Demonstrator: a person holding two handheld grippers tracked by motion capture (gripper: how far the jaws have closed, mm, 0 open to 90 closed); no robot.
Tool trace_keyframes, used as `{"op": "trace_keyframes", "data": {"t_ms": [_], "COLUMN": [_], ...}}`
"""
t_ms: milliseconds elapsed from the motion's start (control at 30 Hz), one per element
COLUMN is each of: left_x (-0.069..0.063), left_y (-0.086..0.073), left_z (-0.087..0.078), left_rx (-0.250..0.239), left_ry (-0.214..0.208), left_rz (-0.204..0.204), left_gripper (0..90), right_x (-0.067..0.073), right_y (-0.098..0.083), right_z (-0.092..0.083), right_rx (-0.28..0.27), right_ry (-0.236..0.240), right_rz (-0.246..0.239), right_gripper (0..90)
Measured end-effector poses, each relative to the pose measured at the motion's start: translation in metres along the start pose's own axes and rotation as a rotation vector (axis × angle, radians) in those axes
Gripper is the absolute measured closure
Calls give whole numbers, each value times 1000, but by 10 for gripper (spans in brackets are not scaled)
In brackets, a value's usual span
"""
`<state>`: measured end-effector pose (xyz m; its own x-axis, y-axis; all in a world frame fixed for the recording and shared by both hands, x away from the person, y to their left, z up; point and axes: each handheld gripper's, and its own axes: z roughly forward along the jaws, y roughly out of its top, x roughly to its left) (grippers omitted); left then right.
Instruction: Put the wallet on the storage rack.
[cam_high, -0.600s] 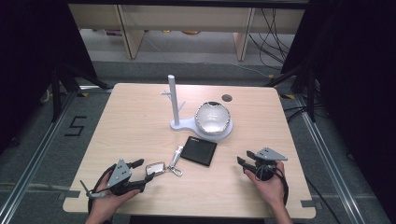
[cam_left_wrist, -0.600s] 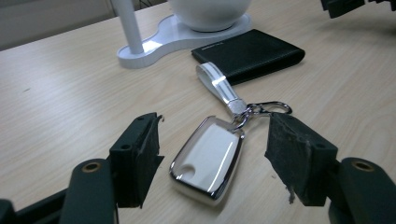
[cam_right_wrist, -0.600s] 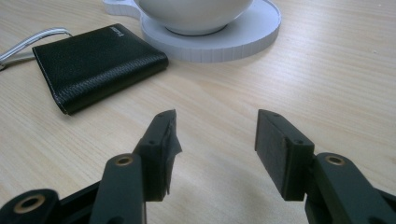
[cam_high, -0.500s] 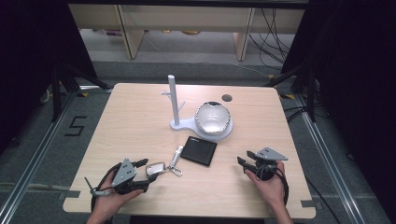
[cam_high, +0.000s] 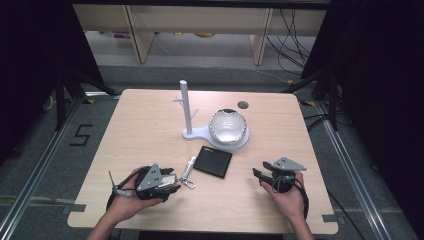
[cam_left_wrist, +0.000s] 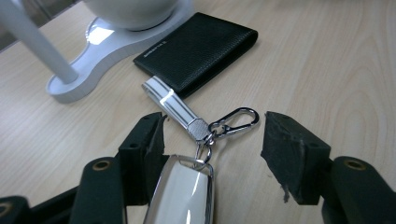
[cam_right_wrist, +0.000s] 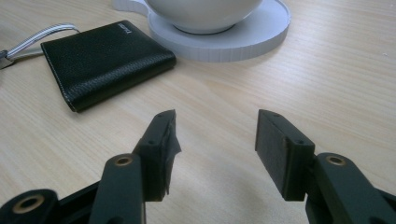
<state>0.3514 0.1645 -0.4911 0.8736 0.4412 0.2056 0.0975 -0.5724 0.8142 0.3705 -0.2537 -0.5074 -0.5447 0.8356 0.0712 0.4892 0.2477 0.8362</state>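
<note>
Two claws: one in each hand, both low on the table.
Table: light wooden table top (cam_high: 150, 130), the biggest thing.
Stand: white stand with a tall post (cam_high: 186, 107) near the middle, toward 12 o'clock from the wallet.
Bowl: shiny round silver bowl (cam_high: 228, 127) sits on the stand's round end, at 3 o'clock from the post.
Wallet: flat black leather wallet (cam_high: 213, 161) lies just at 6 o'clock from the bowl.
Left claw: left gripper (cam_left_wrist: 212, 140) is at 8 o'clock on the table. Its jaws are wide apart and pinch nothing.
Right claw: right gripper (cam_right_wrist: 215, 140) is at 4 o'clock on the table. Its jaws are wide apart, with bare wood between them.
Key ring: silver key ring with a white strap and a clip hook (cam_left_wrist: 201, 123) lies between the left jaws, and its strap end touches the wallet.
</note>
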Motion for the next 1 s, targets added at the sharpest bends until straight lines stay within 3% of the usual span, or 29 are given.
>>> {"op": "trace_keyframes", "data": {"t_ms": [33,67,133,167,200,300,333,433,467,500,533,567,633,667,833,867,900,1000], "left_x": [0,4,5,8,7,8,9,9,11,11,11,13,15,17,19,19,20,21], "left_y": [2,7,8,9,8,9,8,8,9,9,8,9,9,9,8,8,8,9], "left_z": [3,9,16,20,24,29,31,37,37,39,42,43,46,46,50,51,51,51], "left_rx": [-1,40,46,80,65,93,98,97,119,119,104,112,90,104,122,125,143,146], "left_ry": [-17,-50,-71,-87,-93,-116,-128,-155,-162,-173,-178,-190,-223,-225,-238,-243,-244,-251], "left_rz": [6,56,55,87,73,95,100,86,116,114,86,91,46,61,45,46,64,62], "left_gripper": [397,406,413,417,422,429,438,454,461,461,469,472,485,497,518,518,521,529], "right_x": [1,2,0,2,0,1,-1,0,2,2,0,1,1,1,1,2,0,0], "right_y": [0,1,1,0,1,0,0,0,1,1,1,1,1,1,1,0,1,1], "right_z": [0,-1,0,-1,0,1,2,1,1,1,2,1,1,1,2,1,2,2], "right_rx": [2,11,18,29,22,20,19,27,43,43,31,35,35,34,32,42,28,23], "right_ry": [1,-4,5,5,7,10,17,11,9,9,14,11,12,12,17,14,16,14], "right_rz": [0,8,3,28,6,20,0,8,39,39,16,17,21,18,27,47,12,15], "right_gripper": [493,493,494,494,493,492,491,491,490,490,490,490,489,490,489,489,489,489]}}
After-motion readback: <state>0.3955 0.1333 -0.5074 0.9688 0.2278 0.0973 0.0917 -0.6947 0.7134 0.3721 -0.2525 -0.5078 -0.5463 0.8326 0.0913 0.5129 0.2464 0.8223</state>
